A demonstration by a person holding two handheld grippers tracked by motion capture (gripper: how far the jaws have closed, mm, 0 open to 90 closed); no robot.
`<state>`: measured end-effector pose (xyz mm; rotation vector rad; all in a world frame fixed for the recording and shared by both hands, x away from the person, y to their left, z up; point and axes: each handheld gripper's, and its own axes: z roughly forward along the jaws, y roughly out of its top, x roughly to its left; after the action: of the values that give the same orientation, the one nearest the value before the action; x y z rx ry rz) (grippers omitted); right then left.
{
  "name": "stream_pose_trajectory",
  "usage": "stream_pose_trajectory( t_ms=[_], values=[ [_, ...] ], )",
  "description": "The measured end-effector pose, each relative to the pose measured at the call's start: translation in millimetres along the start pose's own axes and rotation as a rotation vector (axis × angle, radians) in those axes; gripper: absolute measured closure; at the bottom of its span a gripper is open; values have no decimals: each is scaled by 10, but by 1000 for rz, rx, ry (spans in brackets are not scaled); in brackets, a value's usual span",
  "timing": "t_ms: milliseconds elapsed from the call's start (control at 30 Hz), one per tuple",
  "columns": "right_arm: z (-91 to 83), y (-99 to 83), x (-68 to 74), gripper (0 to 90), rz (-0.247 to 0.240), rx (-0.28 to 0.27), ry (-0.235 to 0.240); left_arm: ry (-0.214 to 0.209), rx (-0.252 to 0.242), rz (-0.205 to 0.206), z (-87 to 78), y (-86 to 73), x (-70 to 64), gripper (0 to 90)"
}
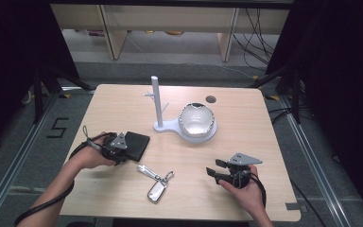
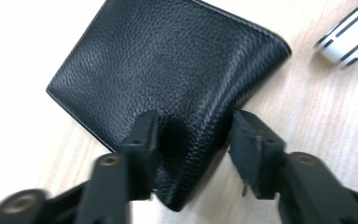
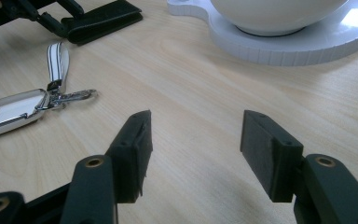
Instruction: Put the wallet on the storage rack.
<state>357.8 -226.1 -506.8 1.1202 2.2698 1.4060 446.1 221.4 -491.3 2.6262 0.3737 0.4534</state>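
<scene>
The left gripper (image 2: 193, 135) has its fingers parted around the black wallet's (image 2: 168, 70) corner; the right gripper (image 3: 195, 140) hovers wide open, holding nothing, over the counter (image 3: 191, 84).

A white stand (image 1: 170, 124) with a tall post sits in the middle of the wooden table (image 1: 246, 142), a shiny bowl (image 1: 197, 119) rests on the stand's round base, and a silver car key (image 1: 156, 191) with a striped strap lies nearer than the stand.
</scene>
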Motion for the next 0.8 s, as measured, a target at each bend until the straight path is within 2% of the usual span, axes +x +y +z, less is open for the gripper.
stream_pose_trajectory(
  t_ms=[67,133,200,233,267,300,333,400,433,467,500,567,600,700,800],
  values=[
    [-2,1,1,447,-1,-1,1,20,-34,-35,6,-1,-8,713],
    [-19,12,6,447,-1,13,-7,29,-36,-37,-8,17,-12,768],
    [-30,20,16,448,6,21,-9,30,-31,-37,-13,32,-17,790],
    [-22,32,45,452,27,2,-3,45,-44,-42,-22,64,-30,807],
    [-22,32,45,452,27,2,-3,45,-44,-42,-22,64,-30,812],
    [-45,57,43,457,3,25,-8,32,-16,-27,-59,91,-15,812],
    [-44,94,39,472,-35,14,0,68,-31,-18,-114,127,-13,815],
    [-65,140,82,485,-36,36,0,66,-56,-39,-204,167,1,817],
    [-78,171,94,486,-52,66,7,71,-57,-37,-258,191,10,819],
    [-69,198,89,496,-88,72,13,64,-64,-54,-301,214,5,820],
    [-66,217,124,512,-90,80,10,53,-68,-59,-344,240,1,820],
    [-60,281,137,534,-143,109,18,34,-63,-67,-432,300,-22,820],
    [-60,281,137,534,-143,109,18,34,-63,-67,-432,300,-22,819],
    [-18,432,223,550,-228,222,49,-34,-70,-120,-581,445,-65,815],
    [43,565,304,548,-360,361,81,-71,-77,-114,-673,590,-119,813]
  ],
)
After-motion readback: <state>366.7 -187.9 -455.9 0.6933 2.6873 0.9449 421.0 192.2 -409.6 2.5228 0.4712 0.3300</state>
